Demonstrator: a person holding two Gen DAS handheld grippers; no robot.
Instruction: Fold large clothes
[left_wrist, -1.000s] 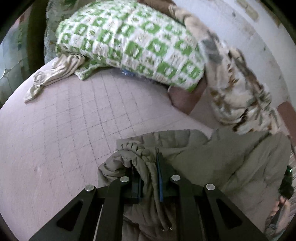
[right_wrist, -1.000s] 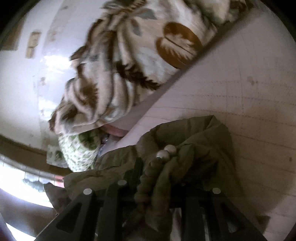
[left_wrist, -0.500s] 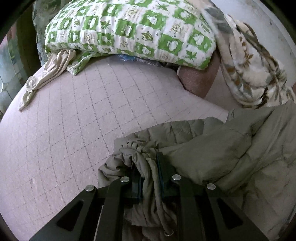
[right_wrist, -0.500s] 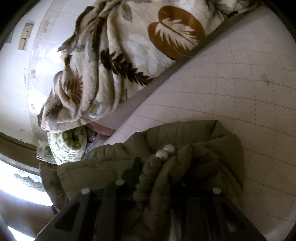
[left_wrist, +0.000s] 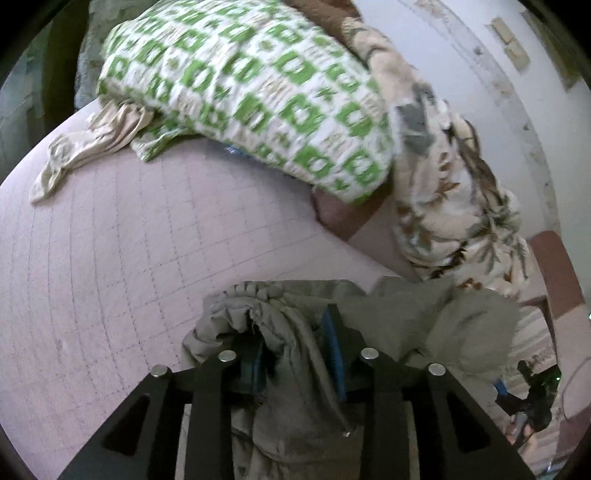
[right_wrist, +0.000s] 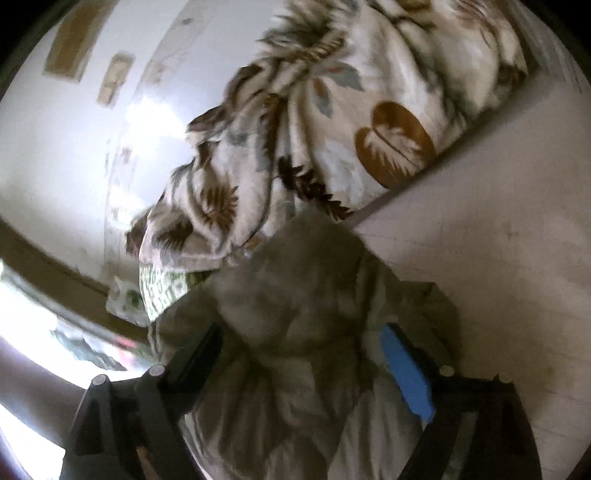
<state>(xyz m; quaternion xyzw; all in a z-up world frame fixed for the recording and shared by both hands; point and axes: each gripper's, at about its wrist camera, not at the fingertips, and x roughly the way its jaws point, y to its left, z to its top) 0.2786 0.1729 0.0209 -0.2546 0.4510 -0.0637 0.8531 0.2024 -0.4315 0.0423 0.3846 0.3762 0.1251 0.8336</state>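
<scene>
An olive-green padded jacket (left_wrist: 399, 317) lies bunched on a pink quilted bed (left_wrist: 110, 266). My left gripper (left_wrist: 295, 339) is shut on a bunched ribbed edge of the jacket, which hangs between the blue pads. In the right wrist view the jacket (right_wrist: 295, 302) lies loose between the fingers of my right gripper (right_wrist: 303, 343), which is open wide; its blue pad (right_wrist: 406, 373) shows bare on the right. The image is blurred.
A green-and-white checked pillow (left_wrist: 258, 88) lies at the head of the bed, with a beige cloth (left_wrist: 92, 144) beside it. A leaf-patterned blanket (left_wrist: 454, 195) is heaped against the white wall, also in the right wrist view (right_wrist: 332, 122).
My right gripper has opened and let go of the jacket fold it held. My left gripper stays shut on the jacket and has swung back towards the wall.
</scene>
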